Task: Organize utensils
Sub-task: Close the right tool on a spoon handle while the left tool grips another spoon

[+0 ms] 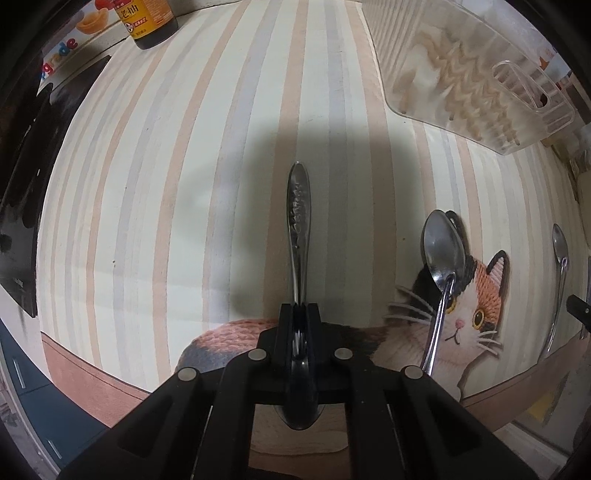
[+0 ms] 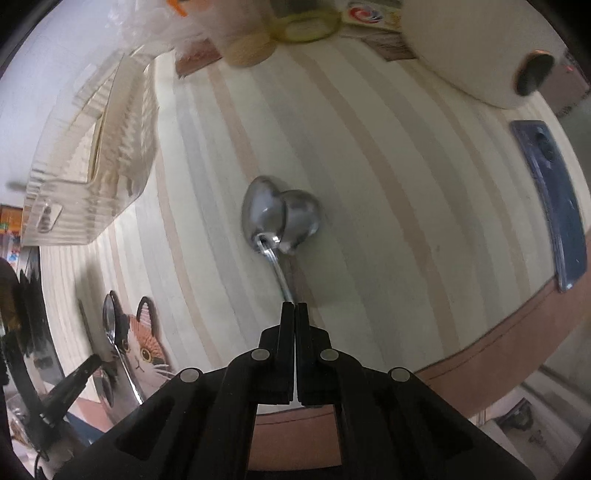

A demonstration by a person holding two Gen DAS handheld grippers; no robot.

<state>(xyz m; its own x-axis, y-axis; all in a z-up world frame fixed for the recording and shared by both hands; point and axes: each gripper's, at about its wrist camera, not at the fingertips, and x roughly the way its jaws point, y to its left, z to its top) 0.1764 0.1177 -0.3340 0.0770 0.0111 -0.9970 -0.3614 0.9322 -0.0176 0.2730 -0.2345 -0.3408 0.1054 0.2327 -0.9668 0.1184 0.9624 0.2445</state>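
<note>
My left gripper (image 1: 299, 307) is shut on a steel spoon (image 1: 298, 218); its handle points forward above the striped mat and its bowl sits back between the fingers. My right gripper (image 2: 295, 306) is shut on the handle of another steel spoon (image 2: 265, 216), whose bowl hangs ahead, just over the mat, beside its dark shadow. A third spoon (image 1: 441, 258) lies on the cat picture, also seen in the right wrist view (image 2: 114, 332). A fourth spoon (image 1: 559, 273) shows at the right edge. The clear plastic organizer tray (image 1: 476, 74) stands at the far right, and far left in the right wrist view (image 2: 88, 177).
A dark soy sauce bottle (image 1: 149, 22) stands at the far left of the mat (image 1: 147, 184). A black box (image 1: 26, 184) lies at the left edge. A white paper roll (image 2: 480, 48), a blue phone (image 2: 554, 199) and a jar (image 2: 251, 48) sit around the mat.
</note>
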